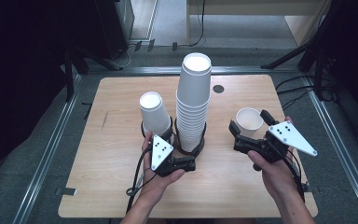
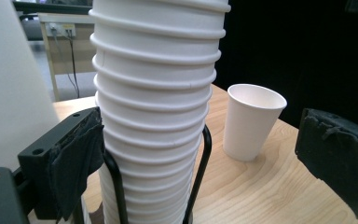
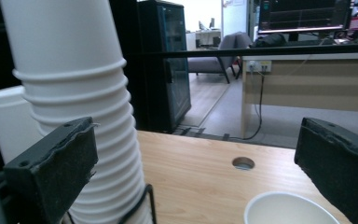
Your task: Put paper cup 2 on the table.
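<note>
Right gripper (image 1: pixel 248 127) lines up on the single cup (image 1: pixel 249 120)
Jaws spread wide, the upright cup sits just ahead between them; left gripper (image 1: pixel 173 135) gapes by the tall stack (image 1: pixel 193 100).

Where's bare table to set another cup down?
Free: the table left of the short cup stack, and its near edge. Crowded: the middle, around the tall cup stack, the left gripper, the single cup and the right gripper.

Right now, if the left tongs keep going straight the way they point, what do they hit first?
Most likely the tall stack of white paper cups in its black wire holder, straight between the open left tongs; depth is unclear.
</note>
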### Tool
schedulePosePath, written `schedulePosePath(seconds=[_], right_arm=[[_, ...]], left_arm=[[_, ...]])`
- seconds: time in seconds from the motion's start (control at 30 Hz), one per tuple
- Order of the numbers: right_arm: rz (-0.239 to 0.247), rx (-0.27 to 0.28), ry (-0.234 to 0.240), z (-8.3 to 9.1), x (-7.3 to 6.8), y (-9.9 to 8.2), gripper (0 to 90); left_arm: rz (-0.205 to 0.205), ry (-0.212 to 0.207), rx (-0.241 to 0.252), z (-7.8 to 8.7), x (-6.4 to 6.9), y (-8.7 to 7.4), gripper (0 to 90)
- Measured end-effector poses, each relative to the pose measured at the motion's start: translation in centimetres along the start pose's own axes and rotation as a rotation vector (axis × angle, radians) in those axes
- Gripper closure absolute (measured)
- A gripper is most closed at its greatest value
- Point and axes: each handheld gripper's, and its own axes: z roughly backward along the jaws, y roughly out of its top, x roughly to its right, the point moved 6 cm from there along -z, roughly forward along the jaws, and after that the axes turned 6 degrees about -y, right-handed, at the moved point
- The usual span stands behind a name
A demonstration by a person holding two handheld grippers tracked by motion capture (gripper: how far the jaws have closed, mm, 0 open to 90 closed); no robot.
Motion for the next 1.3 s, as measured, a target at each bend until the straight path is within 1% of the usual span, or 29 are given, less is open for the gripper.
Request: schedulePosePath(seconds=[0.13, 0.27, 0.33, 0.43, 0.57, 0.67, 0.8, 0.87, 1.07, 1.17, 1.3], right_arm=[[-0.004, 0.011, 0.036, -0.3, -1.3, 1.3, 0.0], [-0.007, 0.029, 0.054, -0.7, -2.3, 2.6, 0.0], [-0.016, 0.034, 0.068, -1.0, -2.9, 3.3, 0.0], [-0.014, 0.038, 0.085, -1.5, -3.7, 4.0, 0.0], [-0.003, 0.035, 0.114, -2.3, -5.1, 4.6, 0.0], [0.002, 0.031, 0.142, -2.8, -6.1, 5.1, 0.0], [-0.002, 0.027, 0.174, -3.4, -7.0, 5.7, 0.0], [-0.006, 0.023, 0.190, -3.8, -7.4, 6.0, 0.0], [0.026, -0.001, 0.201, -5.2, -8.5, 6.4, 0.0], [0.033, -0.009, 0.202, -5.8, -9.0, 6.4, 0.0], [0.034, -0.027, 0.206, -6.7, -9.3, 6.4, 0.0]], left_arm=[[-0.006, 0.003, -0.001, -0.5, 0.1, 0.3, 1.5], [-0.007, 0.010, 0.003, -0.9, 0.2, 0.6, 1.5], [-0.007, 0.012, 0.004, -1.1, 0.2, 0.8, 1.5], [-0.009, 0.016, 0.008, -1.5, 0.2, 1.1, 1.5], [-0.023, 0.026, 0.017, -1.9, 0.4, 1.5, 1.5], [-0.022, 0.035, 0.029, -2.1, 0.3, 2.0, 1.5], [-0.025, 0.058, 0.042, -2.5, 0.0, 2.5, 1.5], [-0.026, 0.070, 0.040, -2.7, -0.1, 2.6, 1.5], [-0.022, 0.112, 0.044, -3.6, -0.7, 2.9, 1.5], [-0.026, 0.136, 0.041, -4.0, -1.0, 3.1, 1.5], [-0.027, 0.151, 0.042, -4.4, -1.2, 3.2, 1.5]])
